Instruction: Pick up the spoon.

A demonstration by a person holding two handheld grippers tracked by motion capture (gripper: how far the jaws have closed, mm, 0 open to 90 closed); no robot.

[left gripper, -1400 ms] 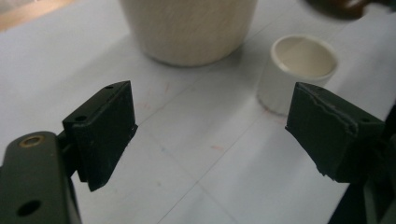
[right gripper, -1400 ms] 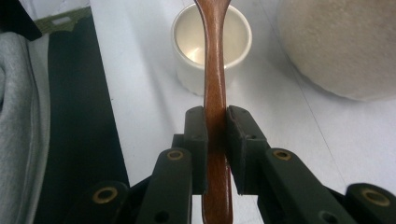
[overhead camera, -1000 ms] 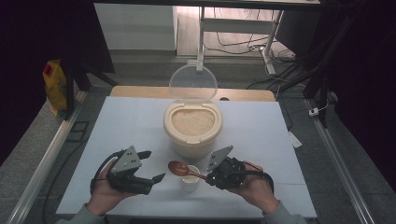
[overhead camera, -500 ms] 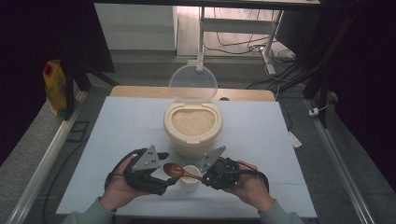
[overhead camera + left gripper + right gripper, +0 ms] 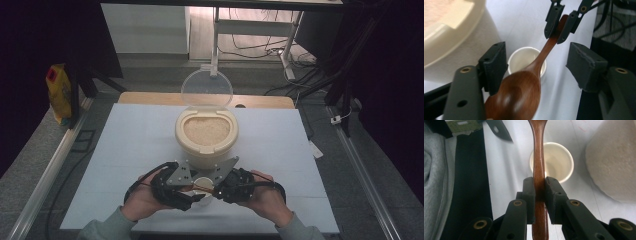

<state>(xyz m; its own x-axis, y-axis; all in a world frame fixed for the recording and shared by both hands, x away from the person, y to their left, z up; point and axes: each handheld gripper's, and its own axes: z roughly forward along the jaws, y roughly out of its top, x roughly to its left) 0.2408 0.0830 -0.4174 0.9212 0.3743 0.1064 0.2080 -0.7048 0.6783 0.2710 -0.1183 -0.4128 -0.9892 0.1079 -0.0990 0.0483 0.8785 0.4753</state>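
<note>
A brown wooden spoon (image 5: 524,92) hangs level over a small white cup (image 5: 522,60) on the white table top. My right gripper (image 5: 539,187) is shut on the spoon's handle (image 5: 539,150); its jaws also appear in the left gripper view, clamped on that handle. My left gripper (image 5: 539,66) is open, and the spoon's bowl lies between its two pads without being clamped. In the high view both grippers meet near the table's front edge, left gripper (image 5: 192,192) and right gripper (image 5: 217,187), with the cup (image 5: 203,183) between them.
A cream tub of rice (image 5: 206,131) stands just behind the cup, its clear lid (image 5: 206,89) flipped up at the back. A yellow bag (image 5: 59,92) sits off the table's left side. A grey sleeve (image 5: 434,182) lies close to the right gripper.
My left gripper has moved right until its open jaws flank the spoon's bowl. The right gripper, still holding the spoon, has shifted a little left over the cup.
</note>
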